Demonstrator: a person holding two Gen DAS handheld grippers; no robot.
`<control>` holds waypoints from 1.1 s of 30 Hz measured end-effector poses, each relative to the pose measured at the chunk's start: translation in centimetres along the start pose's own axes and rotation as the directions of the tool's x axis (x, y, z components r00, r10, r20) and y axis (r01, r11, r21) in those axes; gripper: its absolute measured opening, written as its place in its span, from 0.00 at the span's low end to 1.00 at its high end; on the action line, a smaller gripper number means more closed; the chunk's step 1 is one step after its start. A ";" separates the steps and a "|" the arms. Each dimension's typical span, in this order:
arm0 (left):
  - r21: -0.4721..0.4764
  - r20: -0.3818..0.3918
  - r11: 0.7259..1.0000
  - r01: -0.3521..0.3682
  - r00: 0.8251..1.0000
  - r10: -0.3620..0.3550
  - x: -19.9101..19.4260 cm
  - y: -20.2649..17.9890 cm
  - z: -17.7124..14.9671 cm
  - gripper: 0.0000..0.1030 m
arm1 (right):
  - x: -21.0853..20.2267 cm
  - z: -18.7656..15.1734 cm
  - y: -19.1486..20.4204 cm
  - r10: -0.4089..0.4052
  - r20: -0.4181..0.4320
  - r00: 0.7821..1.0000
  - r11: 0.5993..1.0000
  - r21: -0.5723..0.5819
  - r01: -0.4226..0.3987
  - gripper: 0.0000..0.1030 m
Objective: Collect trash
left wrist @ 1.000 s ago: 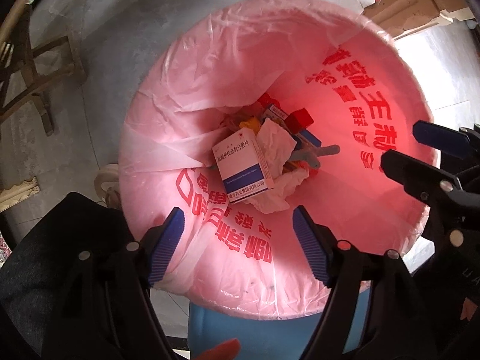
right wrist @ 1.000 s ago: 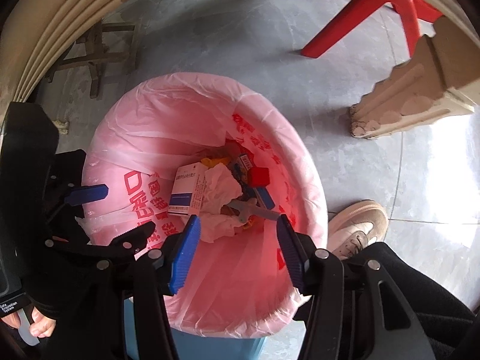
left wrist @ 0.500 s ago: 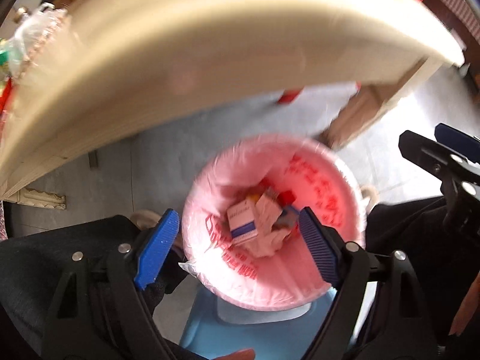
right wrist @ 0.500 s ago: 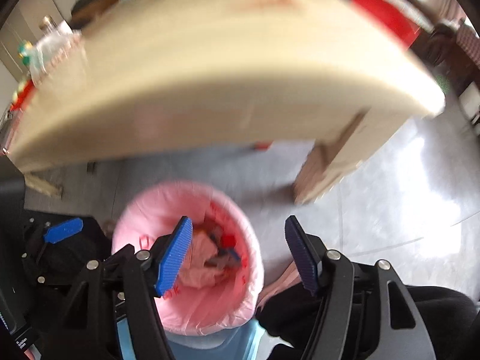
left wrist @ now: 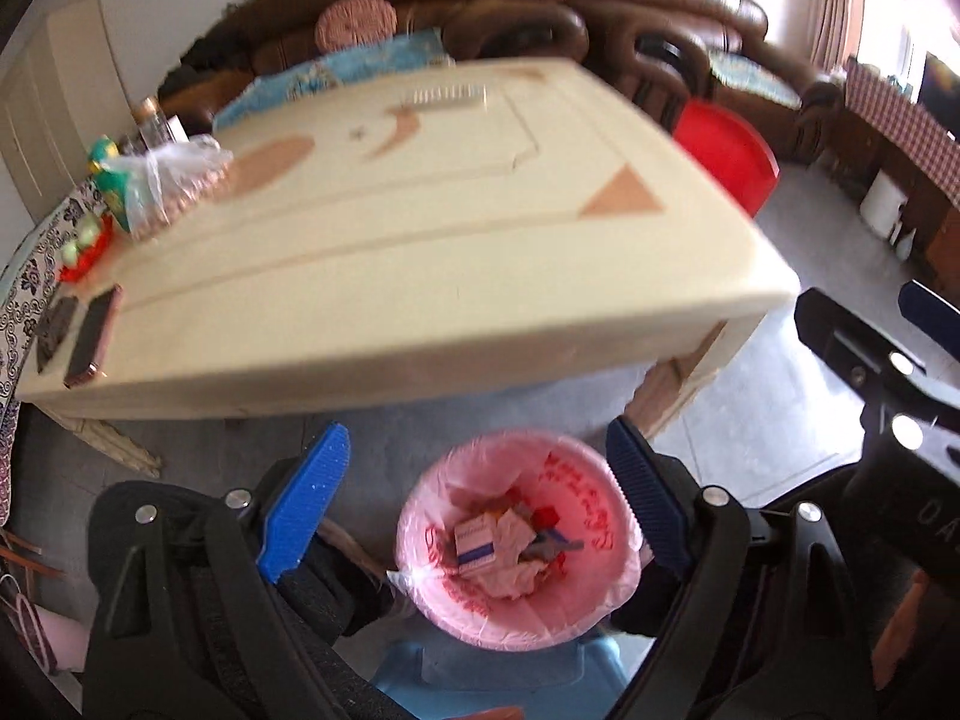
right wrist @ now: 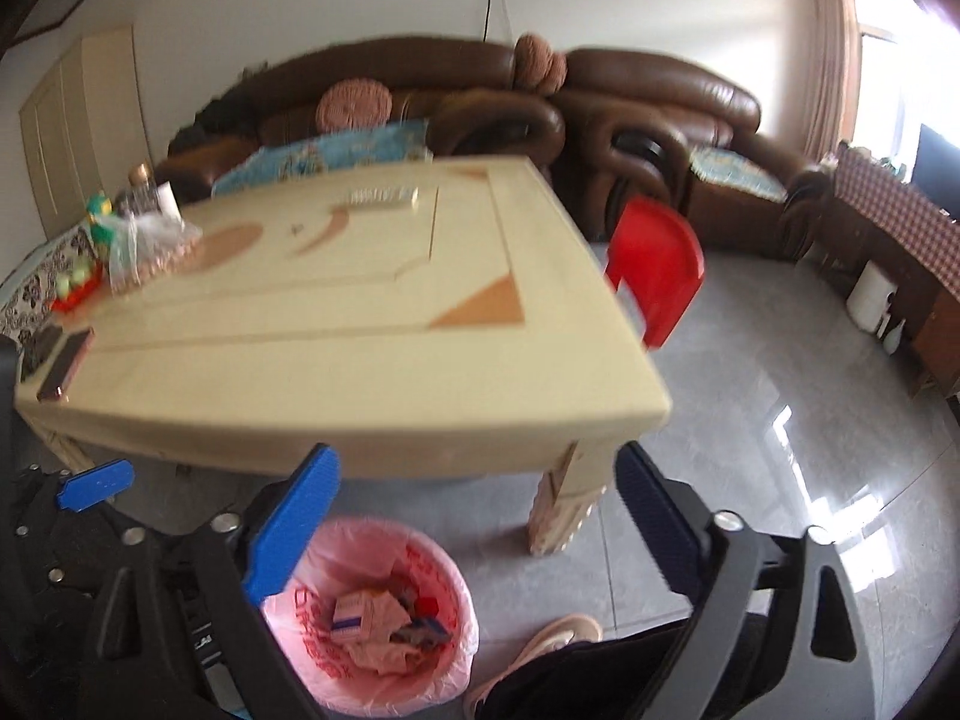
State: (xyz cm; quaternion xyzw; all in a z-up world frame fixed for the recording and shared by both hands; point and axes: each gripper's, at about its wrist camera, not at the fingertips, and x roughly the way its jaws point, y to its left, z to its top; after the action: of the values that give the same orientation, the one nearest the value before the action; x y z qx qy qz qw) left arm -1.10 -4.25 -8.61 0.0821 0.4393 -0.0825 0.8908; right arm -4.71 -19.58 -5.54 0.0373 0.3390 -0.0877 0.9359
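Observation:
A bin lined with a pink bag (left wrist: 594, 606) stands on the floor below me, also in the right wrist view (right wrist: 420, 690). It holds a white and blue medicine box (left wrist: 475, 545), crumpled tissue (left wrist: 510, 576) and small bits. My left gripper (left wrist: 474, 504) is open and empty, high above the bin. My right gripper (right wrist: 474, 528) is open and empty, above the bin's right side. The right gripper also shows at the right edge of the left wrist view (left wrist: 864, 354).
A cream table (right wrist: 336, 324) stands ahead, with two phones (right wrist: 63, 363) at its left edge and a plastic bag and bottles (right wrist: 138, 240) behind. A red chair (right wrist: 657, 276), brown sofas (right wrist: 600, 114) and a shoe (right wrist: 555, 639) are around.
Both grippers have risen from close over the bin to above table height. The view now takes in the table top and the room. Both stay open.

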 end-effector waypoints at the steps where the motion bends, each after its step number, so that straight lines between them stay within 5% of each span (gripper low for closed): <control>1: -0.005 0.017 1.000 -0.001 1.000 0.001 -0.9 0.1 0.2 0.83 | -0.9 0.1 0.3 -0.001 0.015 1.000 1.000 0.001 0.001 0.92; 16: -0.089 0.169 0.995 -0.043 0.984 0.058 -7.1 1.1 1.9 0.83 | -9.6 2.9 1.6 -0.070 0.207 0.976 0.997 -0.010 0.074 0.93; 33: -0.094 0.193 0.994 -0.054 0.979 0.071 -8.6 1.3 1.8 0.83 | -10.3 2.8 2.1 -0.067 0.212 0.975 0.997 -0.018 0.072 0.93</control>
State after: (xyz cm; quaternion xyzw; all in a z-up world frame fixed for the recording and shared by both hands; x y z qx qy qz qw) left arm -4.57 -2.78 -0.58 0.0477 0.3497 -0.0426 0.9347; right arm -10.31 -16.49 3.26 0.0038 0.2399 -0.1195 0.9634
